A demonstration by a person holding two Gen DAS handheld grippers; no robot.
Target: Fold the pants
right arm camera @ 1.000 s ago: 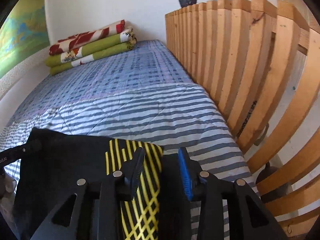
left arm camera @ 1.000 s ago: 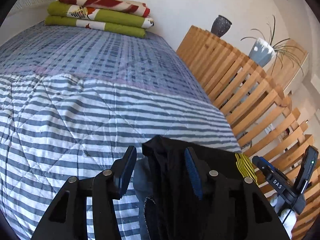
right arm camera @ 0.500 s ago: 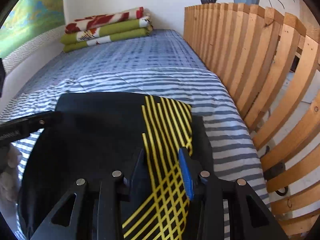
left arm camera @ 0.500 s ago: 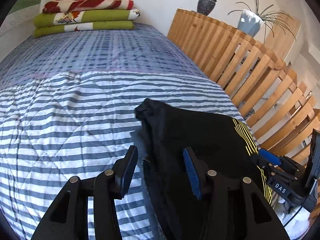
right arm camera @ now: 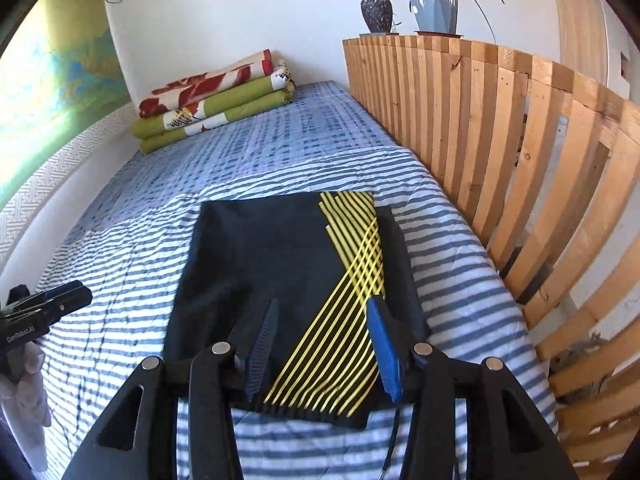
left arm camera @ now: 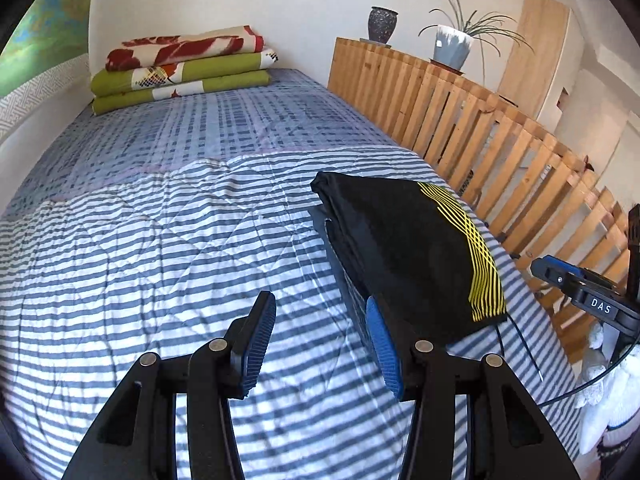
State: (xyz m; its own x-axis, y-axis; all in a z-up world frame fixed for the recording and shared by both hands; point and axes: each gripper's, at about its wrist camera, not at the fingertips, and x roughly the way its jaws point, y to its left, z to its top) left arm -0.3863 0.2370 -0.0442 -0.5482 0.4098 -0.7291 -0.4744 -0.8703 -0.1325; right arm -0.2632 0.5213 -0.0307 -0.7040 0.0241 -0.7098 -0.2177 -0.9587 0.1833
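The black pants (right arm camera: 272,256) with yellow stripes lie folded in a flat rectangle on the striped bedspread (right arm camera: 448,248), near the bed's right edge. My right gripper (right arm camera: 323,308) hovers above their near end; its jaws are opening and the pads press on nothing, the cloth lying flat below them. In the left wrist view the pants (left arm camera: 400,232) lie to the right of my left gripper (left arm camera: 320,308), which is open over bare bedspread with nothing between its fingers. The right gripper (left arm camera: 560,276) shows at that view's right edge.
Folded green and red blankets (left arm camera: 180,72) are stacked at the bed's far end by the wall. A slatted wooden frame (right arm camera: 500,140) stands along the bed's right side, with a vase (right arm camera: 376,12) and a potted plant (right arm camera: 434,8) on top. A thin black cord (left arm camera: 520,348) lies near the pants.
Both grippers have drawn back and risen away from the pants. The left one has let go of the black cloth; the right jaws stand wider. The pants now lie flat.
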